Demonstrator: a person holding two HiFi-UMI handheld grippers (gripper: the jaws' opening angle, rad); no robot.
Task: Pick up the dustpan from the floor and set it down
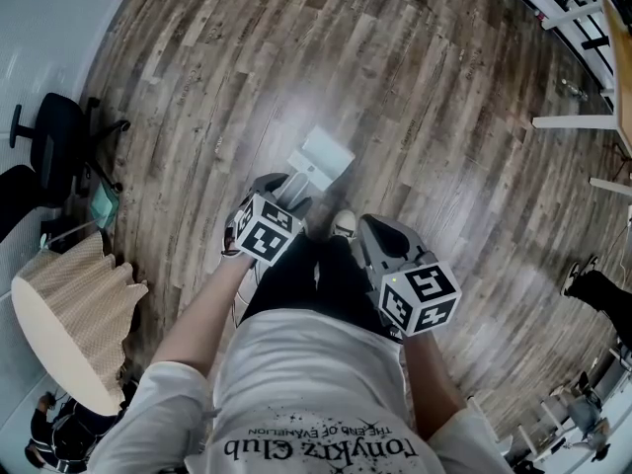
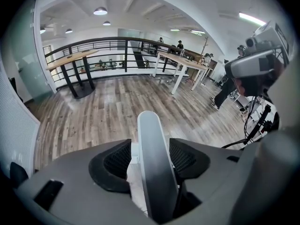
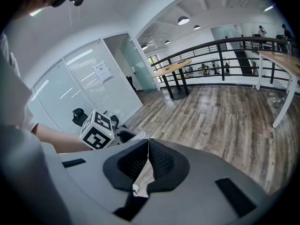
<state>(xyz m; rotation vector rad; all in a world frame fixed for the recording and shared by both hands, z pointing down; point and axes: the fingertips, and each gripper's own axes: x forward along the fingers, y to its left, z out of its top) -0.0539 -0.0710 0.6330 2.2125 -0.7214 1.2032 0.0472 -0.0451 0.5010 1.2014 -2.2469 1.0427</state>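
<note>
Wood-plank floor (image 1: 415,117) runs unbroken across an open office level, glossy, with a pale glare patch just right of the dustpan (image 1: 324,156). All positions below are taken from that dustpan.

Well to its left stands a black office chair (image 1: 54,136). Left of it and nearer to me sits a round table (image 1: 44,349), partly draped in a beige cloth (image 1: 84,294).

My left gripper (image 1: 284,197) hangs just on my side of the dustpan, pointing steeply down. Its jaws are spread wide, and the dustpan handle (image 2: 152,163) rises between them. The left pad stands clear of the handle; the right pad lies close, but I see no squeeze. The pan itself lies flat on the boards beyond the gripper, mouth away from me. Judgement: the dustpan is resting on the floor under its own weight, and the spread jaws only flank the handle without carrying it.

My right gripper (image 3: 146,161) hangs to the right of the dustpan and nearer to me, pads pressed together with nothing between them. It has no part in this handling, so it idles clear of the pan.

Far right of the dustpan are white desk legs (image 1: 578,121). A dark railing (image 2: 108,46) bounds the floor beyond it.
</note>
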